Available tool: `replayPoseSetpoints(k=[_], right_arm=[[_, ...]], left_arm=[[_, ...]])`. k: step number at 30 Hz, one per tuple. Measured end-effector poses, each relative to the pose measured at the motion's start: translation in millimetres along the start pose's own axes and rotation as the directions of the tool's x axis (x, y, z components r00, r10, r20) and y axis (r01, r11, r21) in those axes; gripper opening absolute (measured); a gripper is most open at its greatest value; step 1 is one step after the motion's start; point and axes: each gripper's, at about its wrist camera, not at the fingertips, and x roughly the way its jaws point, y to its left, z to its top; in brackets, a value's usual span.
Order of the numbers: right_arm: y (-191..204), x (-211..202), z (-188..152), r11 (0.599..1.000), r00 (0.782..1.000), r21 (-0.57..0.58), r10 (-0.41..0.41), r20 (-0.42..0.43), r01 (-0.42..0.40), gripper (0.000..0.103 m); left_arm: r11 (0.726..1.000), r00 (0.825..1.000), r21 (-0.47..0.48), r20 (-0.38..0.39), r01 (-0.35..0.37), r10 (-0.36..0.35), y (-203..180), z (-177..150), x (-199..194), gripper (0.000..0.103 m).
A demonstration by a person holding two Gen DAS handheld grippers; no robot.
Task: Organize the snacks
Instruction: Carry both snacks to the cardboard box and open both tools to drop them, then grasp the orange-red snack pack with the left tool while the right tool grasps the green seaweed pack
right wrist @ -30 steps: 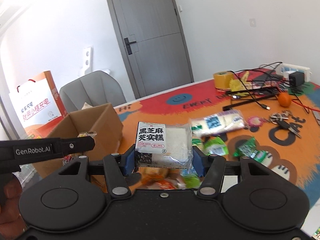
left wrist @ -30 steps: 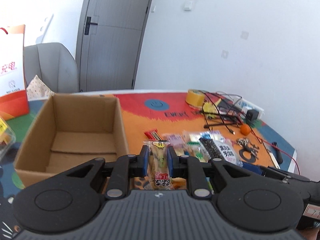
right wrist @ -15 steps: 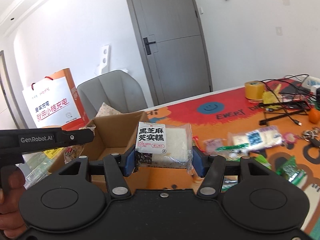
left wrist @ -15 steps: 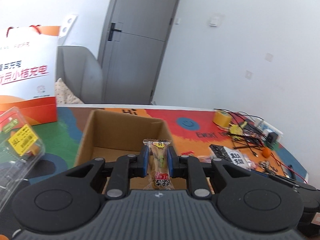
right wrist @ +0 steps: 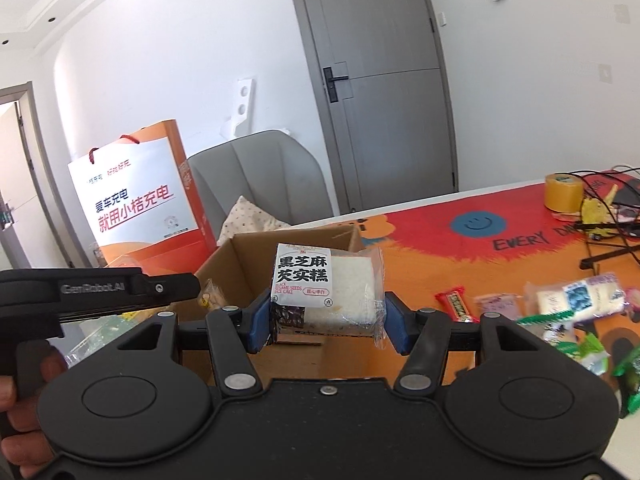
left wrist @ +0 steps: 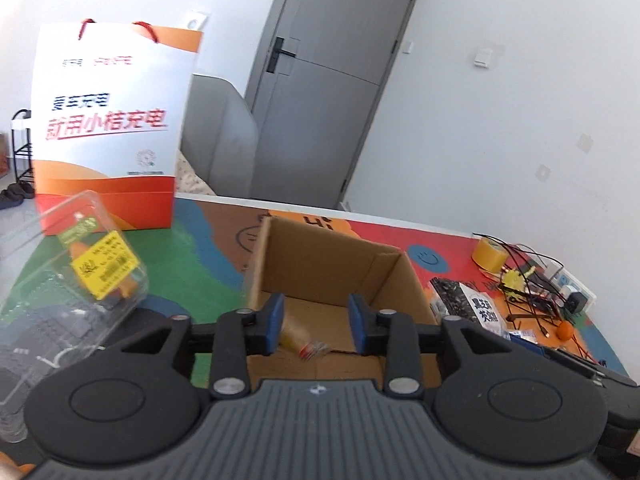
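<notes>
An open cardboard box (left wrist: 316, 264) stands on the colourful table mat; it also shows in the right wrist view (right wrist: 224, 272). My left gripper (left wrist: 316, 322) is open above the box. A small yellow snack packet (left wrist: 300, 340), blurred, lies or falls just under it inside the box. My right gripper (right wrist: 324, 320) is shut on a black sesame rice cake packet (right wrist: 324, 288), held above the table to the right of the box. The left gripper's body (right wrist: 100, 292) shows over the box in the right wrist view.
An orange and white paper bag (left wrist: 108, 128) stands at the back left. A clear plastic container (left wrist: 68, 280) sits left of the box. Several loose snacks (right wrist: 560, 304), a yellow tape roll (right wrist: 564, 192), cables (left wrist: 532, 280) and a small orange (left wrist: 566, 331) lie to the right.
My left gripper moved over the box and opened, letting go of the yellow snack packet, which has dropped into the box. My right gripper moved left toward the box with the rice cake.
</notes>
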Motion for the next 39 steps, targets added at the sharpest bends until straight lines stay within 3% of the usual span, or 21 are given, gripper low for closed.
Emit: replayPoseSetpoints(k=[5, 8, 12, 17, 27, 39], right_arm=[[9.4, 8.0, 1.1, 0.999, 0.999, 0.001, 0.035, -0.011, -0.035, 0.057], [13.2, 11.2, 1.9, 0.997, 0.997, 0.018, 0.074, -0.032, -0.074, 0.067], [11.6, 3.9, 1.6, 0.998, 0.998, 0.025, 0.062, -0.026, -0.061, 0.071], [-0.6, -11.3, -0.9, 0.999, 1.000, 0.052, 0.017, -0.017, -0.017, 0.077], [-28.5, -37.8, -13.8, 0.995, 0.998, 0.084, -0.057, -0.023, 0.059, 0.088], [-72.6, -69.0, -22.0, 0.983, 0.991, 0.126, -0.135, -0.008, 0.135, 0.091]], left_arm=[[0.999, 1.000, -0.042, -0.003, -0.017, 0.017, 12.8, -1.6, -8.6, 0.050], [0.998, 1.000, -0.054, -0.005, -0.031, 0.031, 18.1, -2.6, -12.6, 0.060], [0.997, 0.999, -0.060, 0.002, -0.042, 0.043, 19.0, -5.0, -18.5, 0.077], [0.998, 1.000, -0.052, 0.004, -0.029, 0.029, 11.7, -9.2, -21.3, 0.087], [1.000, 1.000, -0.008, -0.013, 0.025, -0.025, -16.0, -19.8, -25.2, 0.095], [0.993, 0.994, 0.063, -0.052, 0.095, -0.092, -64.0, -33.0, -22.8, 0.095]])
